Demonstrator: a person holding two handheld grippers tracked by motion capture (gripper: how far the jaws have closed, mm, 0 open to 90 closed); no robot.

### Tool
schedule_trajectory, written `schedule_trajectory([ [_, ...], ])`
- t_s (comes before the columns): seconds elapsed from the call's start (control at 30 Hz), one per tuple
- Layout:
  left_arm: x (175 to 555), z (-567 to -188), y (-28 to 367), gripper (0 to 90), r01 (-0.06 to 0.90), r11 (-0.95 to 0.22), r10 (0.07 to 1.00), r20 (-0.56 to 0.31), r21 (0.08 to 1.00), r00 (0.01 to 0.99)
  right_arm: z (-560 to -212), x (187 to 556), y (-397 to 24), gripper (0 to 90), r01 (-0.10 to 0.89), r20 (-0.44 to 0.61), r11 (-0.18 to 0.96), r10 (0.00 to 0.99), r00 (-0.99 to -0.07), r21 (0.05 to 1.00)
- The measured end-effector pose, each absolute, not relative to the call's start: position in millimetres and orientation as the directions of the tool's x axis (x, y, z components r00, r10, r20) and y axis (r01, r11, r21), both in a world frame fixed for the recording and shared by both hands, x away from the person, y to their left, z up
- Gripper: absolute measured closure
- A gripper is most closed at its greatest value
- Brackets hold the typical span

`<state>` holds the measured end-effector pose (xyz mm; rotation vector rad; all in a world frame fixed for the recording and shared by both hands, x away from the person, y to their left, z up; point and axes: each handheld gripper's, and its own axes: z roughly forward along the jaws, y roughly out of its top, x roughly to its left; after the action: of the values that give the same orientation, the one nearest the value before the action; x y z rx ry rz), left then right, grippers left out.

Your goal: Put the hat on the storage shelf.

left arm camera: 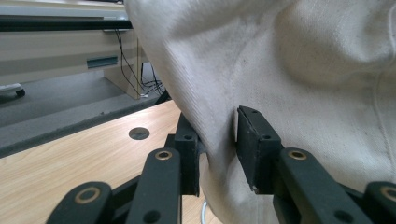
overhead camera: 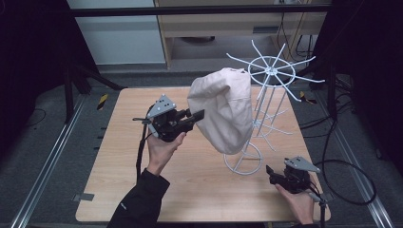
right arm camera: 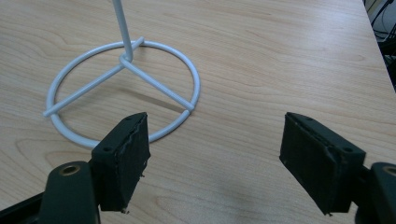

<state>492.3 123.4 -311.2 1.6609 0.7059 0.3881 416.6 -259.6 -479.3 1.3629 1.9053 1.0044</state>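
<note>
A cream cloth hat point(overhead camera: 225, 109) hangs from one arm of a white wire rack point(overhead camera: 271, 71) at the table's right half. My left gripper point(overhead camera: 198, 114) is held up at the hat's left edge. In the left gripper view its jaws point(left arm camera: 218, 126) sit on either side of a fold of the hat point(left arm camera: 303, 70), and cloth fills the narrow gap. My right gripper point(overhead camera: 270, 171) is low near the front right, just right of the rack's ring base point(overhead camera: 243, 161). Its jaws point(right arm camera: 217, 140) stand wide open over bare wood, with the ring base point(right arm camera: 123, 84) ahead and to their left.
The wooden table point(overhead camera: 142, 156) has a small round hole point(left arm camera: 139, 133) near its left rear. The rack's thin arms point(overhead camera: 304, 78) spread out above the back right corner. Black cables point(overhead camera: 351, 180) lie on the floor to the right. A cabinet point(overhead camera: 228, 23) stands behind the table.
</note>
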Motion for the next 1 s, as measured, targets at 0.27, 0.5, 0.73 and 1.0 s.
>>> schedule_trajectory([
  [0.27,484.2,-314.6,132.9,65.9,0.225,-0.094,0.637,-0.115,0.97,0.762,-479.8,416.9,-259.6,24.0,0.509,-0.037,0.197,0.951,-0.307,0.838],
  [0.5,471.3,-322.4,146.4,58.5,0.221,-0.115,0.652,-0.094,0.969,0.752,-479.8,416.5,-259.6,23.9,0.513,-0.031,0.192,0.952,-0.305,0.837],
  [0.73,461.6,-333.5,161.5,50.8,0.225,-0.144,0.679,-0.069,0.964,0.731,-479.9,416.4,-259.2,23.7,0.513,-0.032,0.192,0.952,-0.303,0.837],
  [1.0,451.5,-353.5,187.4,42.9,0.257,-0.192,0.718,-0.043,0.947,0.694,-480.1,415.9,-259.2,22.9,0.512,-0.034,0.191,0.953,-0.3,0.838],
])
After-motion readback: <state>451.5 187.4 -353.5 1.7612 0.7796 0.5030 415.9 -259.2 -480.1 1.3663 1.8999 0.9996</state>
